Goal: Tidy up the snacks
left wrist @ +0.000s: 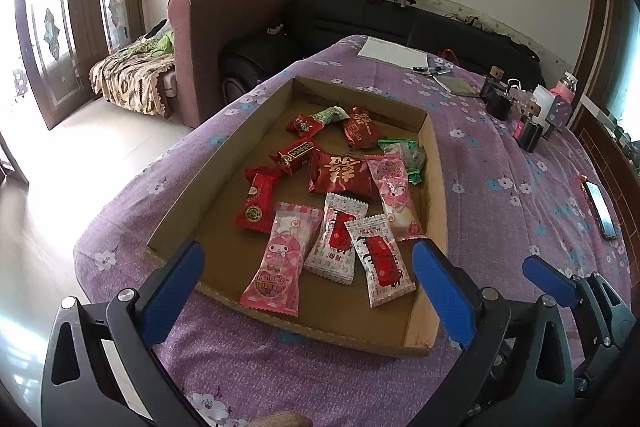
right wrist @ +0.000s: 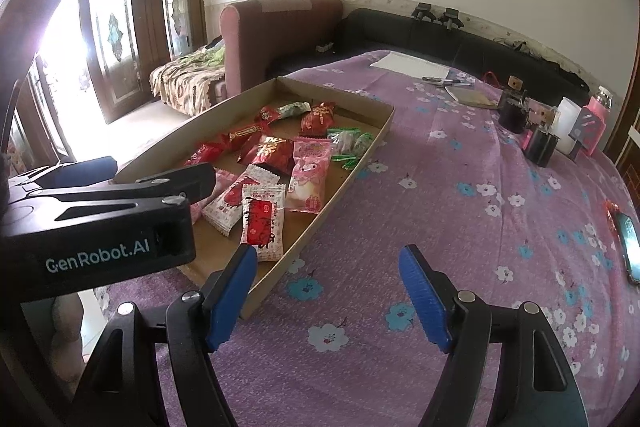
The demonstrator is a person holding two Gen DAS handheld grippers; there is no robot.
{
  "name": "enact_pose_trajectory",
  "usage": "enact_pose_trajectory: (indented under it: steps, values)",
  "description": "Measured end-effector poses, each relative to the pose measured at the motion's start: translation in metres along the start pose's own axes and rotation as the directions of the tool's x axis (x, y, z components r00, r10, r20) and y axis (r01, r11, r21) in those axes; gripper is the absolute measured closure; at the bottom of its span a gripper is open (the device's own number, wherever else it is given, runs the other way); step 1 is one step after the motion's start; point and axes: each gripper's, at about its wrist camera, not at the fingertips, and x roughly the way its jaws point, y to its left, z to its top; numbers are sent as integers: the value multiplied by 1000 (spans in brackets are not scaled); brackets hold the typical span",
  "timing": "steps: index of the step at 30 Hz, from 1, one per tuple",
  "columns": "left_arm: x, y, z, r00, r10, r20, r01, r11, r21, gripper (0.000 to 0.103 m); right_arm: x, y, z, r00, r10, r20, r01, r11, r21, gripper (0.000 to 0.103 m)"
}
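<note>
My left gripper (left wrist: 308,291) hangs released over the cardboard tray's (left wrist: 224,151) near end, above the snacks (left wrist: 340,175). My right gripper (right wrist: 328,291), also released, hovers just right of the tray.

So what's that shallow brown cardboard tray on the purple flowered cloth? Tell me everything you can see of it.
The shallow brown cardboard tray is an open, lidless box with low upright walls and a flat floor. It looks like plain corrugated card, worn along its near edge. It lies flat on the purple flowered cloth, near the cloth's left edge. Inside lie loose wrapped snacks: red, pink, white and green packets, some overlapping. Neither gripper touches it.
</note>
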Motion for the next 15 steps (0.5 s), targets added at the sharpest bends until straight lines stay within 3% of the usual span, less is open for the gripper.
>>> enact_pose_trajectory:
  steps: [11, 15]
  values:
    - [-10, -4, 8, 999, 19, 34, -19, 1000, 14, 0, -2, 0, -1, 999, 30, 13, -30, 1000, -7, 28]
    - [-20, -15, 21, 997, 22, 73, -25, 999, 36, 0, -11, -18, 2, 999, 39, 34, -40, 998, 37, 28]
